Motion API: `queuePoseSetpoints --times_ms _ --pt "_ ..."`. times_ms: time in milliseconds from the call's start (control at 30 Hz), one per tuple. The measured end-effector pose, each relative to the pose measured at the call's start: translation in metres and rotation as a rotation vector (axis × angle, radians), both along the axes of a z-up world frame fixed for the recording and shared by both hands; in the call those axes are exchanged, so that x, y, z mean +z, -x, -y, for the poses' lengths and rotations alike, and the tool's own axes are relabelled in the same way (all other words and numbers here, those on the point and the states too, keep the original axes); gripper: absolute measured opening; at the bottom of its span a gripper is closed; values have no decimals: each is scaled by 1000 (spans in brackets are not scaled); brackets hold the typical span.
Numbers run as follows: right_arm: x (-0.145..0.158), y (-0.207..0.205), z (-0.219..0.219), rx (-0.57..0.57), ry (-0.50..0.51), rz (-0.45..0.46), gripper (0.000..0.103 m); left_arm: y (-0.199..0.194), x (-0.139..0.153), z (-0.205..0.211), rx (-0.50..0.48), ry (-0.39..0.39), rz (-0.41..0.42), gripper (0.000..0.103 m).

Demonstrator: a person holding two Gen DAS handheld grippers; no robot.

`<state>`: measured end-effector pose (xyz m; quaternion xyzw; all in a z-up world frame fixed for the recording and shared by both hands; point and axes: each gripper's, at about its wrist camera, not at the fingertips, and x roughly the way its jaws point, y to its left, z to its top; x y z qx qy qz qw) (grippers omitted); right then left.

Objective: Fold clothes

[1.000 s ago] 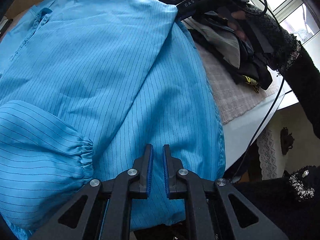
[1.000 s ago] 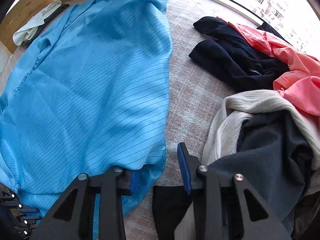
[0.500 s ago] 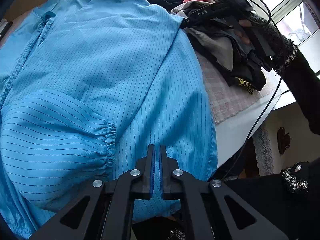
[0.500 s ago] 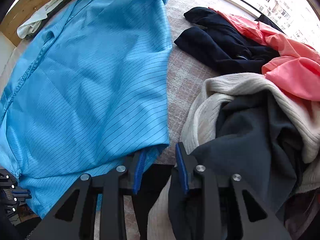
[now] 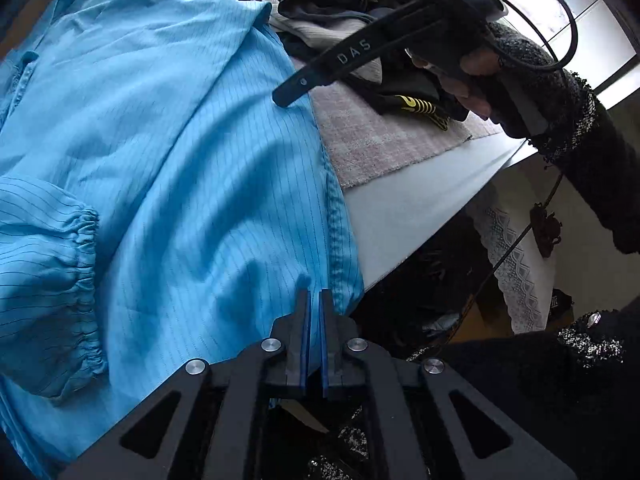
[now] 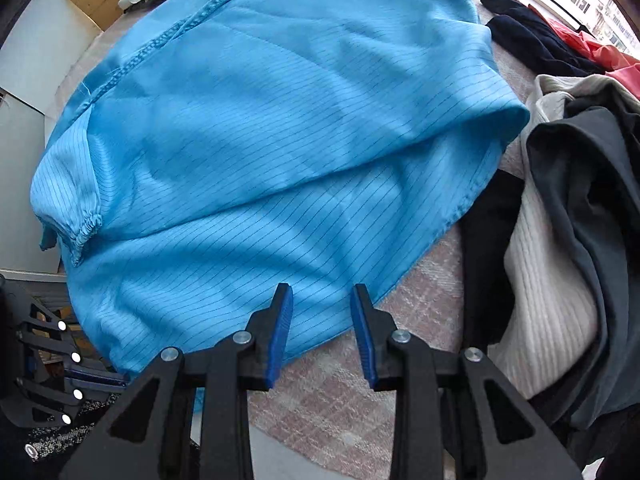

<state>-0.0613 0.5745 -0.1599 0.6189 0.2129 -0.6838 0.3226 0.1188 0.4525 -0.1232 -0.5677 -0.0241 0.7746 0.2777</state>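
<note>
The left gripper [image 5: 314,300] points steeply down, its jaws pinched shut on the hem of the blue shirt [image 5: 168,152] at the table's near edge. The right gripper [image 6: 322,312] points straight down over that hem, part open and holding nothing; it has shifted across from the clothes pile [image 6: 568,216]. The shirt runs lengthwise away towards the window, collar far.

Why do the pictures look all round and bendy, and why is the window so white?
Both views come through a fisheye lens, so straight edges bow and the corners go dark. In the left wrist view the window is glaring white, washed out by daylight. In the right wrist view soft shadows fall across the pinstriped bright blue garment, and the picture stays sharp.
</note>
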Motion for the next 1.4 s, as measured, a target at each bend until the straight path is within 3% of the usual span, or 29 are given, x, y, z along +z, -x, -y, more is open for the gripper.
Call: queuePoseSetpoints --times_ms 67,133,233,333,400,433,467,533,633,733,833,867,900,967,1000,1033,1100,1200,1233,1333,1400 --pt "15 1 -4 -52 -14 -26 30 -10 29 42 99 47 -81 26" --pt "38 -3 5 -41 49 -75 32 -14 52 83 218 72 -141 39" --pt "49 -13 34 2 98 -85 49 -3 63 121 327 72 -156 41" --pt "45 -17 53 18 98 -56 49 25 45 122 356 146 -147 46" --pt "40 -17 60 16 101 -22 49 42 20 120 370 206 -84 41" --pt "36 -17 63 9 101 -10 49 47 9 119 366 194 -50 25" --pt "32 -16 65 5 97 0 49 49 2 123 379 162 -19 1" --pt "23 -13 67 5 77 15 49 50 -11 131 404 96 35 1" --pt "10 -5 61 -44 77 68 49 38 8 145 461 -12 -1 1" --pt "1 7 55 -94 89 100 49 18 35 171 567 -247 -37 1" --pt "-1 21 51 -122 98 112 49 -6 41 210 724 -258 -81 12" --pt "-1 23 52 -122 87 111 49 -15 42 222 777 -231 -97 16" --pt "0 24 53 -117 75 101 49 -24 41 231 826 -94 -113 17" --pt "2 23 56 -103 56 82 49 -39 36 250 890 24 -92 16" --pt "3 22 57 -95 53 78 49 -46 35 258 915 71 -83 16" --pt "5 20 58 -86 59 80 49 -50 37 256 913 63 -82 16" --pt "8 16 60 -72 62 77 49 -51 42 240 864 58 -92 18" --pt "7 14 63 -59 50 75 49 -30 46 194 716 79 -99 46" --pt "7 13 64 -56 48 75 49 -20 41 180 677 101 -88 49" --pt "7 9 67 -45 53 79 49 4 18 146 609 200 -30 49" --pt "8 5 69 -37 62 80 49 13 -2 131 584 315 8 49"
